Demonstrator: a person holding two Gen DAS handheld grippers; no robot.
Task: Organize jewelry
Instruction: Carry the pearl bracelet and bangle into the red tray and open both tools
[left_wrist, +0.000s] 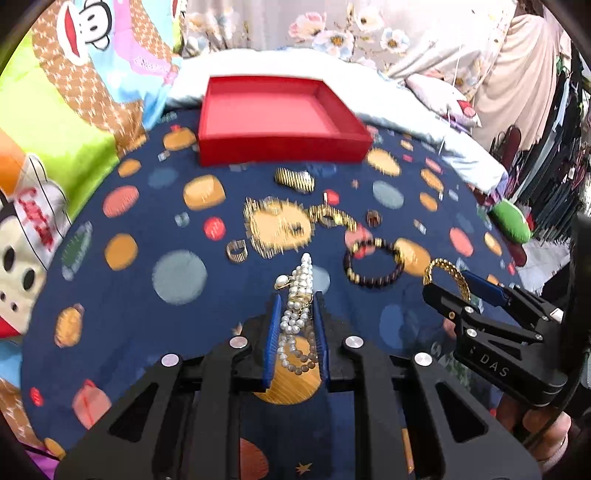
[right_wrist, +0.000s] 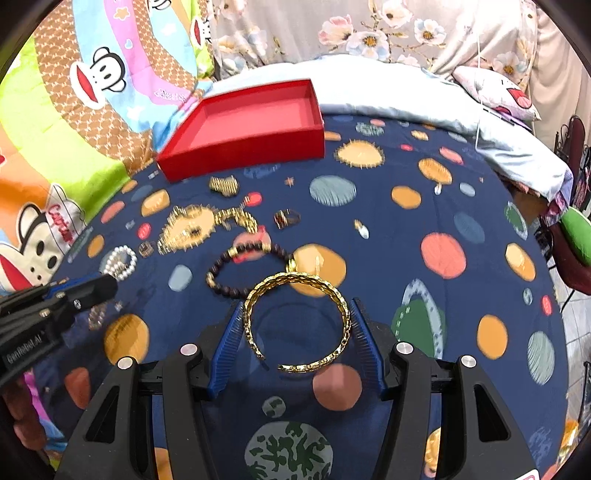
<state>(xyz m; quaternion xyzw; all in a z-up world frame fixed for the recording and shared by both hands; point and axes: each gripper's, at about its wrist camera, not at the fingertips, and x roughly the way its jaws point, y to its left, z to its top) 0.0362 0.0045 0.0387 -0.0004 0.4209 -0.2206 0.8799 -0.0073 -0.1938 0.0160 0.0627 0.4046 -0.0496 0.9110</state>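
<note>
My left gripper (left_wrist: 295, 301) is shut on a bunch of white pearl strands (left_wrist: 295, 317) with a gold pendant, which hang between its blue pads just above the cloth. My right gripper (right_wrist: 298, 304) is shut on an open gold cuff bangle (right_wrist: 295, 277), its pads pressing on the two sides. In the left wrist view the right gripper (left_wrist: 465, 291) shows at the right edge with the bangle (left_wrist: 445, 267). The left gripper (right_wrist: 92, 286) and its pearls (right_wrist: 118, 262) appear at the left of the right wrist view. An empty red tray (left_wrist: 284, 149) (right_wrist: 243, 155) stands at the far side.
On the dark blue planet-print cloth (right_wrist: 388, 236) lie a dark bead bracelet (left_wrist: 369, 284) (right_wrist: 212, 275), a gold chain (left_wrist: 332, 216), a ribbed gold piece (left_wrist: 295, 179) and small rings (left_wrist: 373, 218). Cartoon bedding (left_wrist: 55, 129) rises at the left and a pale quilt (right_wrist: 406, 96) behind.
</note>
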